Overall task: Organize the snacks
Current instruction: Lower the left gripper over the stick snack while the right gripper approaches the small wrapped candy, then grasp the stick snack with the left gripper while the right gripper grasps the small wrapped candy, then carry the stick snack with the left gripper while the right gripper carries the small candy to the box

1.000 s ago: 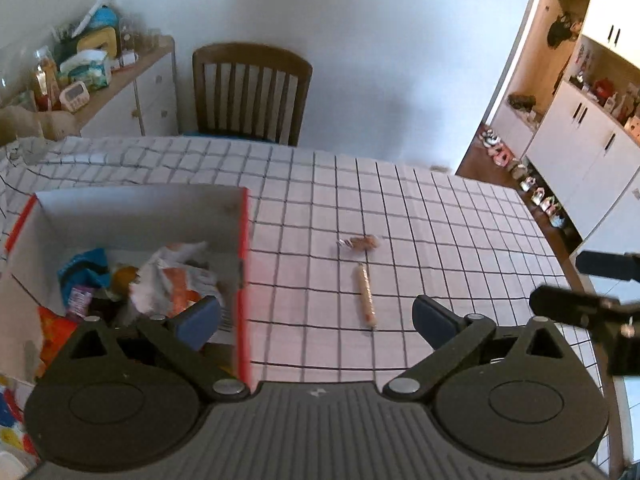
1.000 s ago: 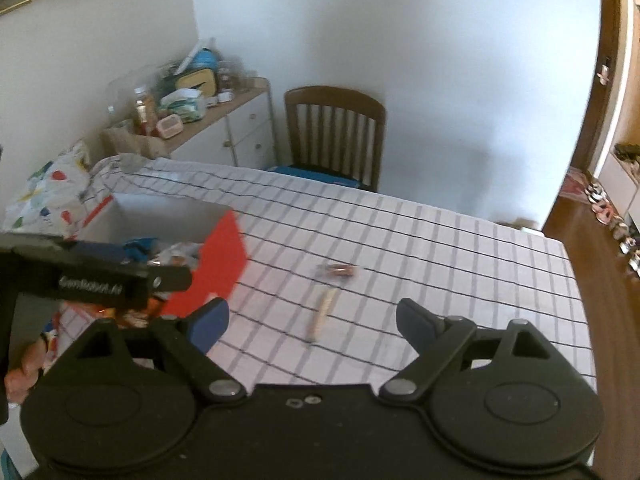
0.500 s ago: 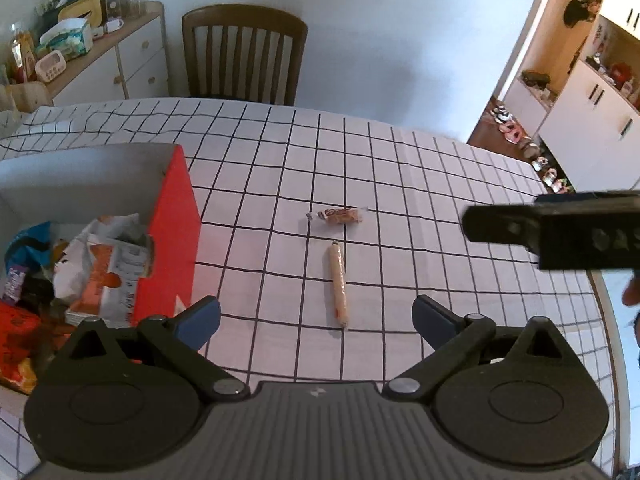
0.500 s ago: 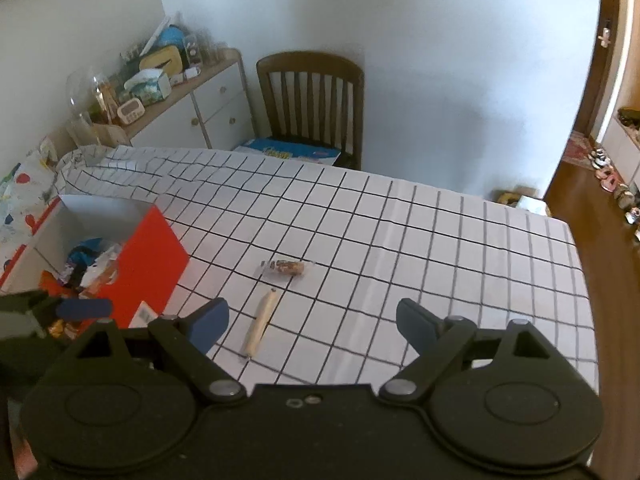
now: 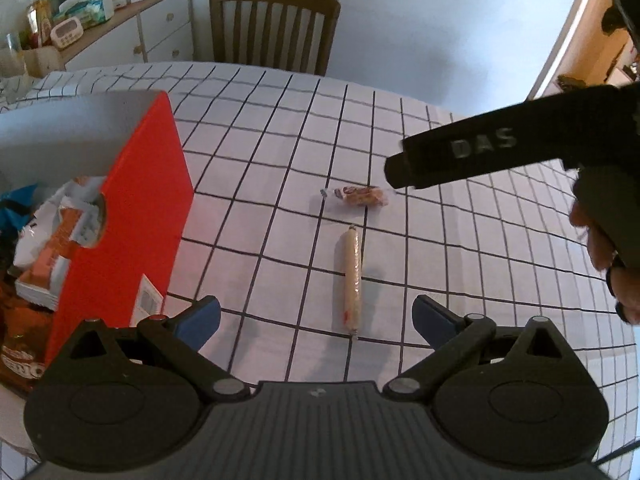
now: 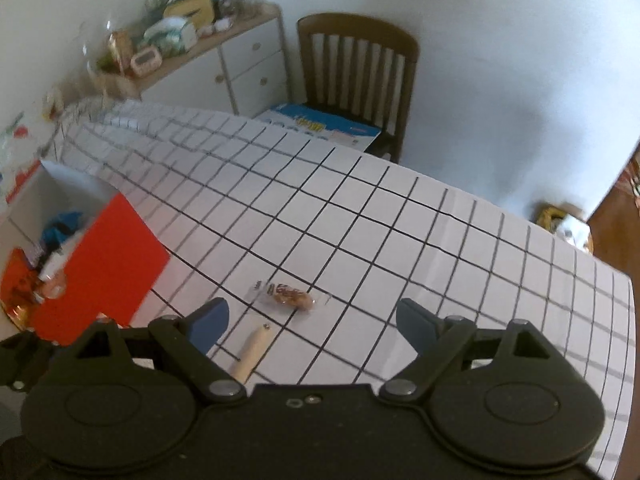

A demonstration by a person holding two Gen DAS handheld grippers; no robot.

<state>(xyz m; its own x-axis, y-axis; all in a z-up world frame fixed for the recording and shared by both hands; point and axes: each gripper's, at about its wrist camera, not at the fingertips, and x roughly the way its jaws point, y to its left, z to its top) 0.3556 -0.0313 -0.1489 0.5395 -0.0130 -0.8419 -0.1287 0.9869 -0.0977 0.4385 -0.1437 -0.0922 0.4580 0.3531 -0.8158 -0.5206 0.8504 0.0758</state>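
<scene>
A long pale sausage stick (image 5: 353, 280) (image 6: 253, 353) lies on the checked tablecloth, with a small wrapped snack (image 5: 358, 195) (image 6: 289, 295) just beyond it. My left gripper (image 5: 316, 322) hangs open above the near end of the sausage stick, nothing between its fingers. My right gripper (image 6: 311, 325) is open too, hovering just short of the wrapped snack. A red box (image 5: 132, 216) (image 6: 102, 258) holding several snack packets stands on the left. In the left wrist view the right gripper's black body (image 5: 500, 152) reaches in from the right, held by a hand (image 5: 604, 248).
A wooden chair (image 5: 276, 24) (image 6: 356, 76) stands at the table's far side with a blue-and-white packet (image 6: 320, 126) on its seat. A white sideboard (image 5: 132, 36) (image 6: 224, 68) crowded with items is at the back left. The table's right edge (image 6: 624, 360) drops to a wooden floor.
Both grippers have come down and moved toward the two snacks on the cloth. The red box has slid left in both views. The right gripper's body now juts further into the left wrist view.
</scene>
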